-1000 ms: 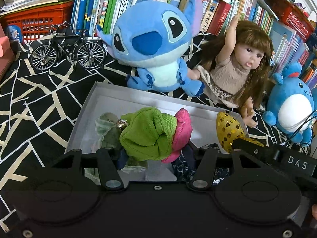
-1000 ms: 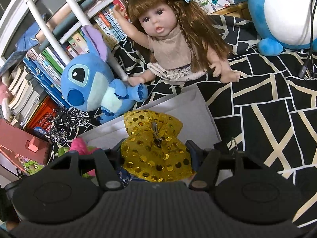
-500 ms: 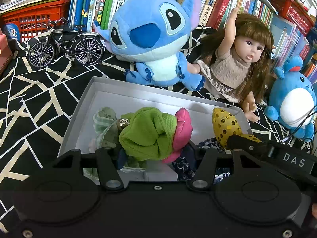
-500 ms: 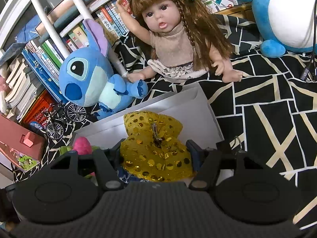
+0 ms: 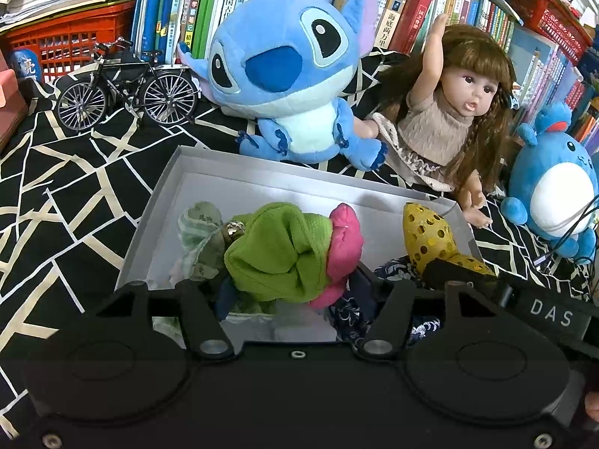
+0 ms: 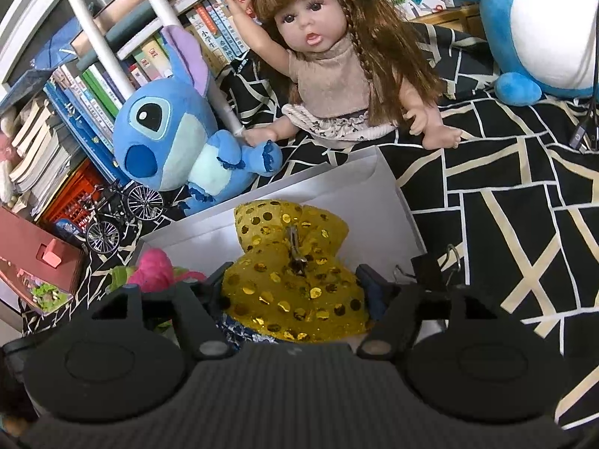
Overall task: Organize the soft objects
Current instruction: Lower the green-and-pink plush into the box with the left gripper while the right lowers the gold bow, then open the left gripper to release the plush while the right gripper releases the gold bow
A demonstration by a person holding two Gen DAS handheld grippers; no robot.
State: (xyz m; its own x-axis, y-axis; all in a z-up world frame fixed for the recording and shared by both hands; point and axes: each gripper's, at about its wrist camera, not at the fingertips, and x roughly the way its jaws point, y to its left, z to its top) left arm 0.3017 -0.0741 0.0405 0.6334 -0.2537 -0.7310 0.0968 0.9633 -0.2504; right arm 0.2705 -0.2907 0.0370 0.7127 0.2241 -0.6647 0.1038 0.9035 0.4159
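Your left gripper is clenched on a green-and-pink fabric bow, holding it over the near half of the shallow grey box, with a pale green bow lying in the box at the held one's 9 o'clock. Your right gripper is clamped on a yellow sequined bow at the box's right end, above a navy patterned bow. Beyond the box, on the black-and-cream cloth, the Stitch plush sits at 12 o'clock, the doll at 1 o'clock, the round blue plush at 3 o'clock and the model bicycle at 10 o'clock.
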